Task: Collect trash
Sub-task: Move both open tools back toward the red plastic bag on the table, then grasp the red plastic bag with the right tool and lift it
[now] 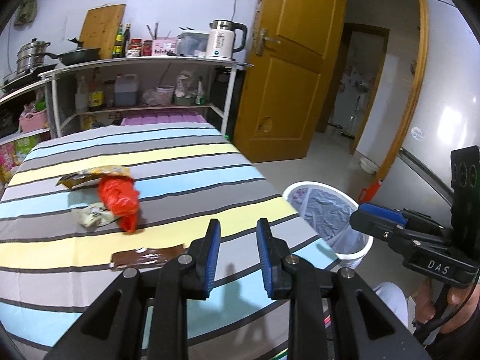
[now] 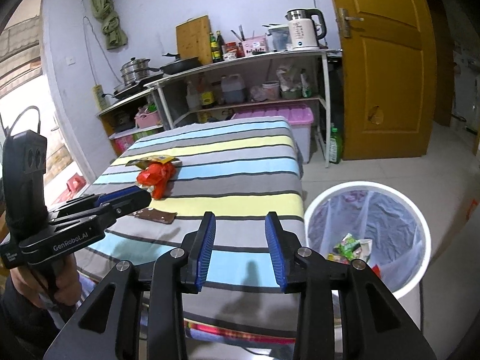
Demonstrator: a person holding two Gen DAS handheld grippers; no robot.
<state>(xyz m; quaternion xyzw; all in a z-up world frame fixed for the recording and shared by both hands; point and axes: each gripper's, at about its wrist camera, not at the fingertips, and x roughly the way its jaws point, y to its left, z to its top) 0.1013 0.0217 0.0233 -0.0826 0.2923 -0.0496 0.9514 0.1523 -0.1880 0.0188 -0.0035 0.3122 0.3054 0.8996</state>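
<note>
Across the striped table [image 1: 168,156]: scattered trash, well left of the edge. Beside the table on the floor, a white bin [image 2: 367,237] lined with a clear bag, a green wrapper [image 2: 349,246] and other scraps already lying inside. Near the table's middle, a crumpled red bag [image 1: 120,201], touching a yellow-brown packet [image 1: 93,175] behind it and a pale crumpled wrapper [image 1: 93,216] at its left. Closer to the near edge, a flat brown wrapper [image 1: 147,255], apart from the pile. Above the near edge, left gripper [image 1: 237,252] empty, blue pads spread apart. Just right of it, over the gap between table and bin, right gripper [image 2: 240,246] likewise empty, fingers parted wide.
</note>
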